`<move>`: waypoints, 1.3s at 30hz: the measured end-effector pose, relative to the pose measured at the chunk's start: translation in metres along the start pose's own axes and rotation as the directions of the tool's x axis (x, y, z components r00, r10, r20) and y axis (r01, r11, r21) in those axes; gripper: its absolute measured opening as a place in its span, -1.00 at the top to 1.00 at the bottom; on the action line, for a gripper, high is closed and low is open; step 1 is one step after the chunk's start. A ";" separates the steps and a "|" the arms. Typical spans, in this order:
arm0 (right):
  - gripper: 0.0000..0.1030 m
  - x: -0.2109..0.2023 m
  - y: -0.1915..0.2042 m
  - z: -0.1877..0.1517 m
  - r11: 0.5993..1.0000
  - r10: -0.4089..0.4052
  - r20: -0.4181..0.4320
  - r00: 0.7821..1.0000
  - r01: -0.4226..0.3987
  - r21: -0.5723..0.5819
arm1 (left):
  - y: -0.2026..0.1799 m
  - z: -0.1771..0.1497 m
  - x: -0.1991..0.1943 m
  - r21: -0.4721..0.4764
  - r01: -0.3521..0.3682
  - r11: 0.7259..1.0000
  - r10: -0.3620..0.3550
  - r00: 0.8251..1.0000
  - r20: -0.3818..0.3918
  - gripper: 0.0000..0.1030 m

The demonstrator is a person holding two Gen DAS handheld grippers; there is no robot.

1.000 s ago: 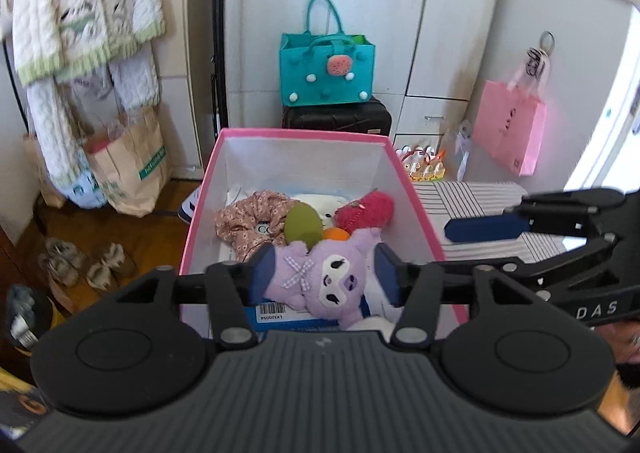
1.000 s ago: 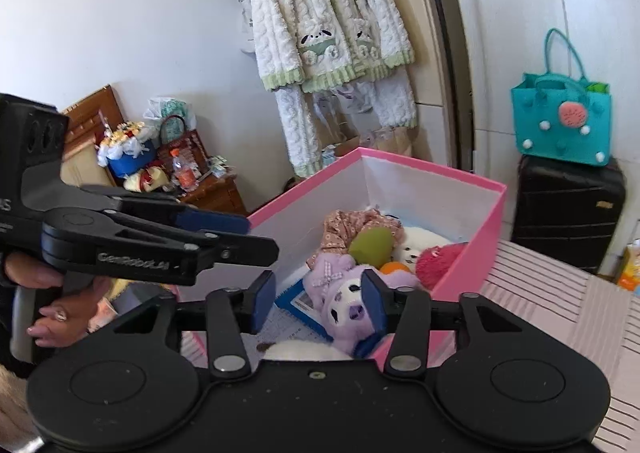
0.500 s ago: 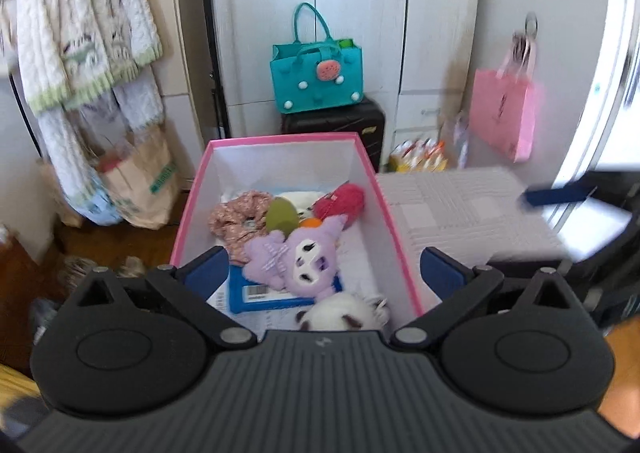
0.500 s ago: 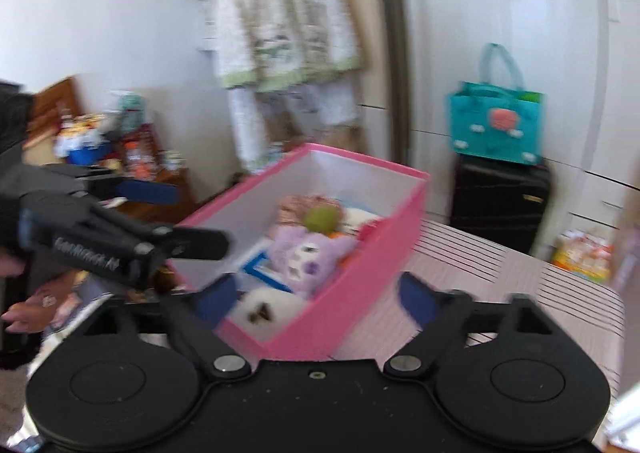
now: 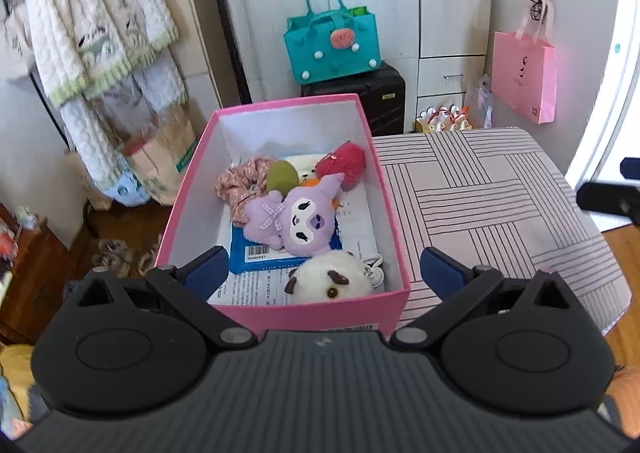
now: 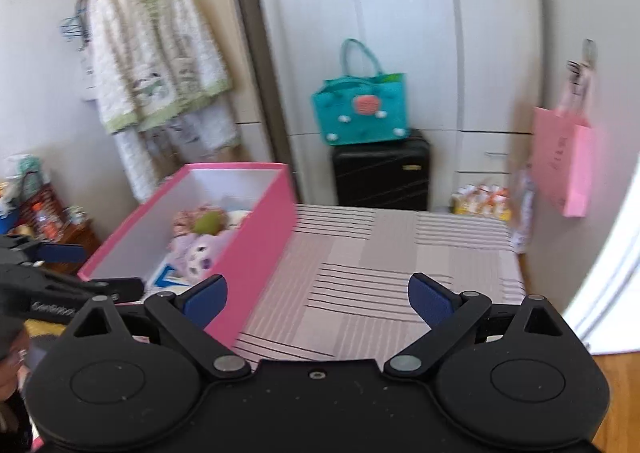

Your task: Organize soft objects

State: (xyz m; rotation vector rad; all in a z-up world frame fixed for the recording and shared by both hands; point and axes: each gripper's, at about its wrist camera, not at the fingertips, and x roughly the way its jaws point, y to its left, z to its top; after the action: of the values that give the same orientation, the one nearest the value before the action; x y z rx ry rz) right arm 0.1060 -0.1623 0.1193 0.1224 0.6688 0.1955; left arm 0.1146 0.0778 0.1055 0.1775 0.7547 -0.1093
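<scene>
Plushies are basically all in the pink box already: purple bunny-eared plush sits mid-box on top of a blue packet, white puppy plush at its 6 o'clock right against the near wall, red fuzzy one at 1 o'clock, green round one at 11, and a floral scrunchie out at 10. The box itself sits on the left edge of a striped table.

Left gripper is spread wide with nothing between the pads, hanging just above the box's near rim. Right gripper is spread wide too, nothing in it, pointing over bare tabletop at the box's 3 o'clock.

As I read it, this is a "let go and look for the next thing" step. To do it well I'd keep both sets of fingers clear of the rim so the light box doesn't get nudged off that table edge, and sweep the table properly before calling it done.

Hard to tell:
- right wrist view is motion-blurred, so the plushies in it are mush
- there's something white under the green and red ones, can't make out what
- near table edge is blocked by the gripper bodies, so any leftover soft stuff there is unseen
- only the tip of the right gripper shows in the left view, at 3 o'clock
</scene>
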 end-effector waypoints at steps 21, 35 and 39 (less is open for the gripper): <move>-0.93 -0.029 0.020 -0.037 0.957 -0.287 -0.025 0.958 0.288 0.037 | -0.017 -0.026 -0.011 -0.083 -0.038 0.996 0.039 0.999 0.010 -1.00; -0.93 -0.027 0.027 -0.051 0.920 -0.392 0.029 0.919 0.393 -0.010 | -0.032 -0.036 -0.009 -0.078 -0.031 0.997 0.031 1.000 -0.001 -1.00; -0.93 -0.027 0.024 -0.053 0.922 -0.388 0.029 0.921 0.388 0.004 | -0.035 -0.038 -0.008 -0.077 -0.048 0.996 0.049 0.999 0.004 -1.00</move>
State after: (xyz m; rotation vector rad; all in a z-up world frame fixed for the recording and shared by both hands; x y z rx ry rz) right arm 0.0487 -0.1425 0.0979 -0.0117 0.6501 -0.1879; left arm 0.0775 0.0515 0.0798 0.1222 0.7472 -0.0345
